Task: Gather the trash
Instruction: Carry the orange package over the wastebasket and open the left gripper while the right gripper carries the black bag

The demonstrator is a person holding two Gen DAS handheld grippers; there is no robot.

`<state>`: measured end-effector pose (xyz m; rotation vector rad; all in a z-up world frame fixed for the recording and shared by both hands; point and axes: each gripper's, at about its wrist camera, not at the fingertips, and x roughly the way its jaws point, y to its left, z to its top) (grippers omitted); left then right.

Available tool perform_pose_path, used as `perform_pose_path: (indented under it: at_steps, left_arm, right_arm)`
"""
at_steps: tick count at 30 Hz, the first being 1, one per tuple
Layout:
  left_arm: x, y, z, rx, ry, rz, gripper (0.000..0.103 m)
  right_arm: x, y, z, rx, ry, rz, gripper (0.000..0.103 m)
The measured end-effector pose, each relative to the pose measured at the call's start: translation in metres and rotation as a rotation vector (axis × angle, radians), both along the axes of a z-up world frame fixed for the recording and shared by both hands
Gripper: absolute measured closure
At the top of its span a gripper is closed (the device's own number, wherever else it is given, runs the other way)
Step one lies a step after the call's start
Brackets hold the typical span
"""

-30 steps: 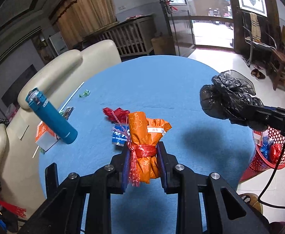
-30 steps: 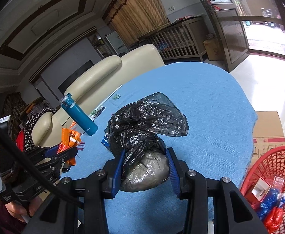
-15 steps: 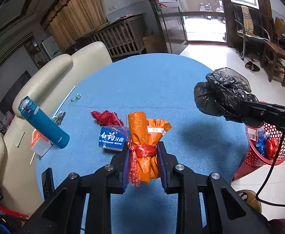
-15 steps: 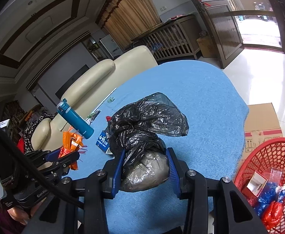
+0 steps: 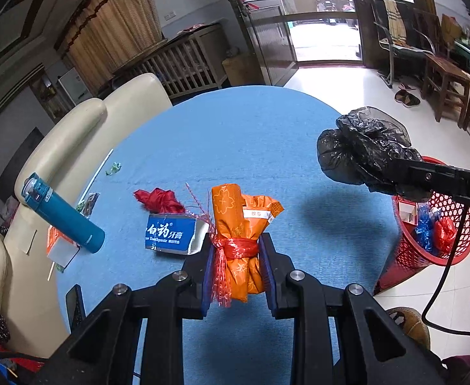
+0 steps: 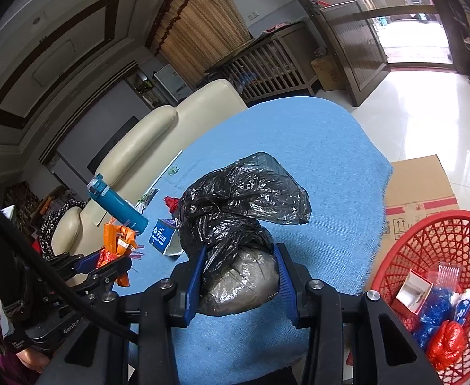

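above the blue table [image 5: 241, 134] — left gripper [image 5: 237, 268] tight on orange bundle [image 5: 239, 240], right gripper [image 6: 239, 276] clamping black bag [image 6: 235, 211]

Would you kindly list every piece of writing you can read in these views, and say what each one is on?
"白药牙膏" with "Toothpaste" beneath: blue toothpaste box on the table.
"GenRo", cut off: body of the left gripper, right wrist view.
"D", cut off: arm of the right gripper, left wrist view.
Orange packet label: too small to read.
Cardboard box: arrow marks only.
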<state>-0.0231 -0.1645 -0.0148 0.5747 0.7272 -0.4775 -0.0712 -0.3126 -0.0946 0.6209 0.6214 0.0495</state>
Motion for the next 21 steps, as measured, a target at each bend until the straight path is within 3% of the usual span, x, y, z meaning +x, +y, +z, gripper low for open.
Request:
perform_pose_path:
  at_steps: [21]
  left_arm:
    - [-0.014, -0.044, -0.01, 0.041, 0.006, -0.084, 0.074]
  right_arm:
    - [-0.037, -0.028, -0.005, 0.033, 0.0, -0.099, 0.059]
